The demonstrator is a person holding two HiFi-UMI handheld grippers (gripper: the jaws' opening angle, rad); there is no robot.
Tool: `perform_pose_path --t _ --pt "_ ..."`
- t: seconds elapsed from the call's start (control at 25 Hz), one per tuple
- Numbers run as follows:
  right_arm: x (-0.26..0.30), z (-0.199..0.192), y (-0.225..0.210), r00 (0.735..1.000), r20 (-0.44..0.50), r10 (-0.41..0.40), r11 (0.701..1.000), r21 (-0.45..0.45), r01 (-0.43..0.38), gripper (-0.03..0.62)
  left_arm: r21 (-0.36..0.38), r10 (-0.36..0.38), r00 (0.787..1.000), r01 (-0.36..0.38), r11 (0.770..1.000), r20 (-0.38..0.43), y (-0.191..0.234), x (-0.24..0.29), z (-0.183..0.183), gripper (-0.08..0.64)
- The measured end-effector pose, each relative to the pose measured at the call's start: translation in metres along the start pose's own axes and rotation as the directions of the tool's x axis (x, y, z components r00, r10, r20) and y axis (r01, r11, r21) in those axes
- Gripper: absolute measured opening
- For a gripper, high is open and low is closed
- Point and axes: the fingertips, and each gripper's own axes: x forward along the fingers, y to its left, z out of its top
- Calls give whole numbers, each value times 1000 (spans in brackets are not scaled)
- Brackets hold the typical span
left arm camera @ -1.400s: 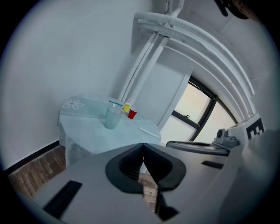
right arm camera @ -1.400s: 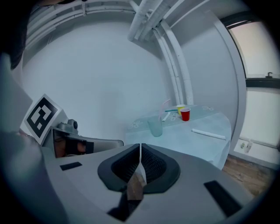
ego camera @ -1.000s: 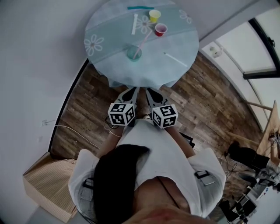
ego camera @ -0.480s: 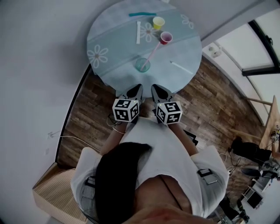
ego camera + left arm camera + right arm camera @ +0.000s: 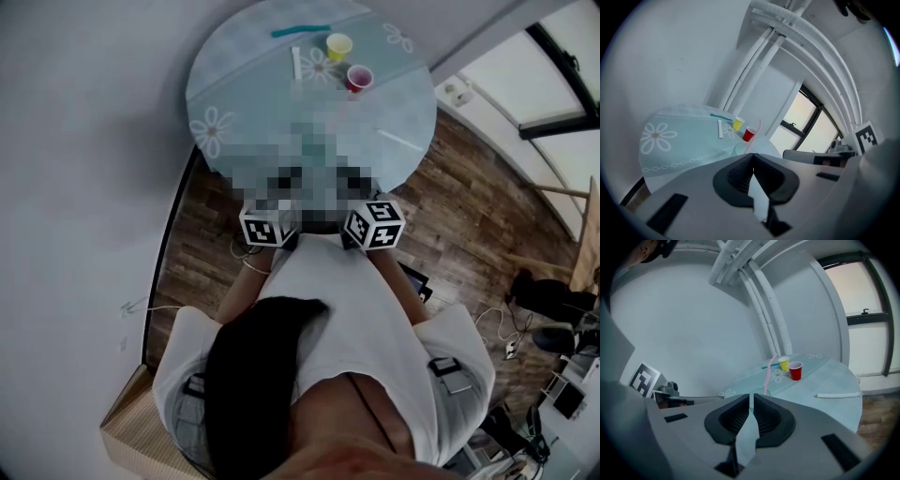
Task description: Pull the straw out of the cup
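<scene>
**Subject item.** The pink plastic drinking straw (image 5: 767,373) stands in the clear, pale-green plastic cup (image 5: 757,392). It leans from the cup toward 1 o'clock in the right gripper view. Cup and straw sit dead ahead of both grippers, at 12 o'clock from each set of jaws. In the head view a mosaic patch covers this spot.

**Grippers.** The left gripper (image 5: 752,155) has its jaws pressed together on nothing. The right gripper (image 5: 750,395) is likewise pressed together and empty. Both hang at the near table edge, clear of the cup.

**Risks.** The straw is not yet gripped.
- The jaws must part first; arriving closed would knock the straw or the cup.
- The cup looks light. A pull along any line but the straw's own lean would likely drag or tip it unless the other gripper steadies it.
- A hard pinch could flatten the straw.

**Surroundings, head view.** On the round table with a pale blue daisy-print cloth (image 5: 234,89):
- a small red cup (image 5: 358,77) at 2 o'clock, just beyond the straw's tip
- a small yellow cup (image 5: 338,44) at 1 o'clock
- a teal straw (image 5: 300,31) at 12 o'clock
- a white wrapped straw (image 5: 296,63) at 11 o'clock
- a second white wrapped straw (image 5: 403,139) at 4 o'clock

Nothing stands between the jaws and the cup.
</scene>
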Motion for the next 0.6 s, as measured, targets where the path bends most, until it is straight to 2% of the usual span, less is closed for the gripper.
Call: perform_pose_path --t 0.2,0.32,0.48,0.52,0.56,0.6 --pt "1 11 -11 999 34 -42 995 87 39 37 14 -28 1000 28 1000 -2 1 1 7 8" --pt "1 19 -14 998 48 -51 996 82 47 38 13 -60 998 60 998 -16 -2 2 6 8" --pt "-1 22 -21 997 49 -61 994 89 56 46 47 -86 996 86 995 -18 -8 3 8 8" --pt "1 23 -19 998 44 -53 995 83 49 78 49 -81 997 82 995 -13 -7 2 9 8" --pt "3 24 -18 998 41 -43 996 78 39 137 46 -74 997 74 996 -7 -5 1 10 8" --pt "5 26 -16 999 41 -34 997 75 30 147 38 -66 998 66 997 0 -3 1 11 8"
